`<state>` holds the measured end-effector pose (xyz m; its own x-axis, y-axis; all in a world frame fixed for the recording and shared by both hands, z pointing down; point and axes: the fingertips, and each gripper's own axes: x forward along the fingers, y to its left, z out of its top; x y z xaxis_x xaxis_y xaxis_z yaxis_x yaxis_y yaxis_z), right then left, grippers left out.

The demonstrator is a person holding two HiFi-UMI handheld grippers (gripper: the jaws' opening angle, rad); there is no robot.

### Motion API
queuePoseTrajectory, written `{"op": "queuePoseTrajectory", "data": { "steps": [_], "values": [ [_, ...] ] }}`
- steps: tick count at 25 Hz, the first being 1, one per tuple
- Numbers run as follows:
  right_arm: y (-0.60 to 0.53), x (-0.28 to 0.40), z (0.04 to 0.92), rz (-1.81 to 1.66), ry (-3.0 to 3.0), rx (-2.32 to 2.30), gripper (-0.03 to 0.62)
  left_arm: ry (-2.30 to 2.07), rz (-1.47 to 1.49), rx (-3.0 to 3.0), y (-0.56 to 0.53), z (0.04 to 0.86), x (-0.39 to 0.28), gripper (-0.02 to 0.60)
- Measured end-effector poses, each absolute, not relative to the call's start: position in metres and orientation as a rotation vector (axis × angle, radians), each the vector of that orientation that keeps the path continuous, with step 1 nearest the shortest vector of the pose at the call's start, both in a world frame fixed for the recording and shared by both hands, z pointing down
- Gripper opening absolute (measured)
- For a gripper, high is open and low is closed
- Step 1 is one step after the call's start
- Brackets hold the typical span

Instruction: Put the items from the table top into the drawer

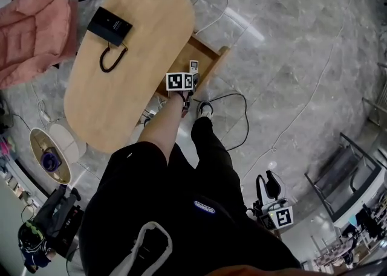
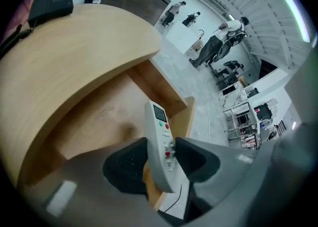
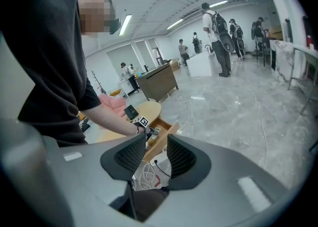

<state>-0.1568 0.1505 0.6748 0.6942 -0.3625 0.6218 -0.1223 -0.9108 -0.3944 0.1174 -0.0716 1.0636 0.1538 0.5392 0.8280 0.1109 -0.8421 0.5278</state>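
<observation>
My left gripper (image 1: 183,80) is shut on a white remote control (image 1: 193,65), which it holds over the open wooden drawer (image 1: 208,57) at the right side of the oval wooden table (image 1: 121,99). In the left gripper view the remote (image 2: 160,136) stands clamped between the jaws of this gripper (image 2: 161,155), screen end pointing away, above the drawer's floor (image 2: 104,121). A black case with a looped strap (image 1: 109,26) lies on the table's far end (image 2: 49,1). My right gripper (image 1: 276,215) hangs by the person's side, away from the table, open and empty (image 3: 151,155).
A pink padded seat (image 1: 33,27) stands left of the table. Cables (image 1: 239,102) trail over the marble floor near the drawer and the person's feet. A round white basket (image 1: 51,155) sits below the table's near end. A metal rack (image 1: 341,178) is at the right.
</observation>
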Motion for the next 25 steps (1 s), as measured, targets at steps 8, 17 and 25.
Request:
{"op": "queuePoseTrajectory", "data": {
  "steps": [8, 17, 25],
  "values": [
    [0.156, -0.166, 0.691, -1.060, 0.324, -2.563, 0.164, 0.566, 1.827, 2.030, -0.067, 1.100, 0.125, 0.181],
    [0.152, -0.171, 0.698, -1.090, 0.278, -2.546, 0.164, 0.584, 1.988, 1.997, -0.075, 1.123, 0.128, 0.179],
    [0.143, -0.172, 0.703, -1.094, 0.258, -2.546, 0.163, 0.595, 2.032, 2.004, -0.083, 1.140, 0.128, 0.170]
  ]
}}
